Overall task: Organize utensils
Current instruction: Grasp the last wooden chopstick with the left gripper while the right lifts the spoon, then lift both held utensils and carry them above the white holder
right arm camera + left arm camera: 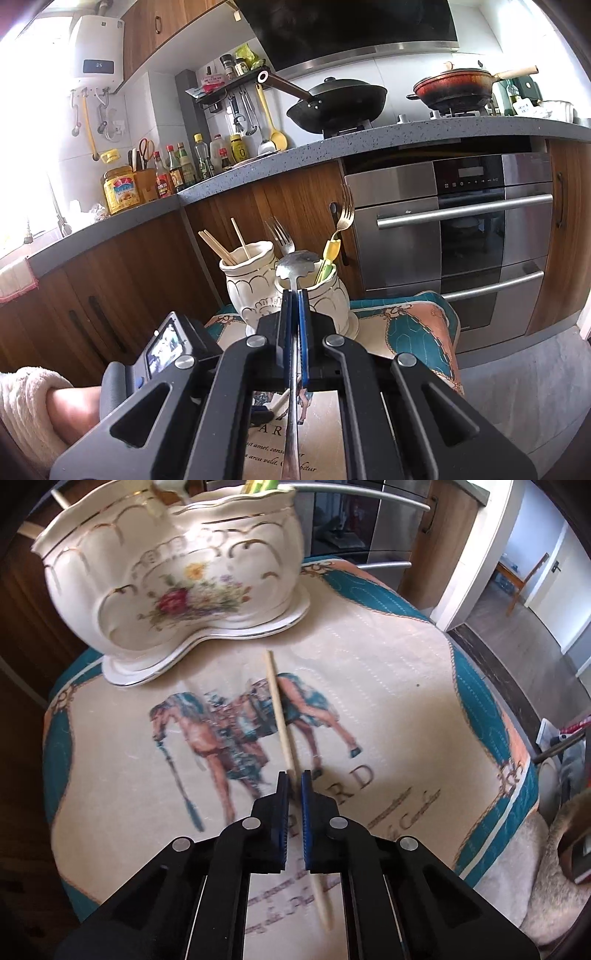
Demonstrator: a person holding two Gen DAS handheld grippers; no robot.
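Note:
My left gripper (294, 775) is shut on a wooden chopstick (279, 709) and holds it above the horse-print cloth (369, 657), its tip pointing toward the white floral ceramic holder (177, 579). My right gripper (294, 293) is shut on the handle of a metal spoon (297, 264), bowl up, just in front of the holder's right cup (332, 295). That cup holds two forks (343, 214). The left cup (247, 273) holds several chopsticks (221, 247). The left gripper's body (166, 347) shows at lower left in the right wrist view.
The cloth covers a small table (491, 720) whose edges drop off at right and front. A steel oven (461, 229) and wooden cabinets (129, 277) stand behind the holder. The counter (258, 162) carries bottles, a wok and a pot.

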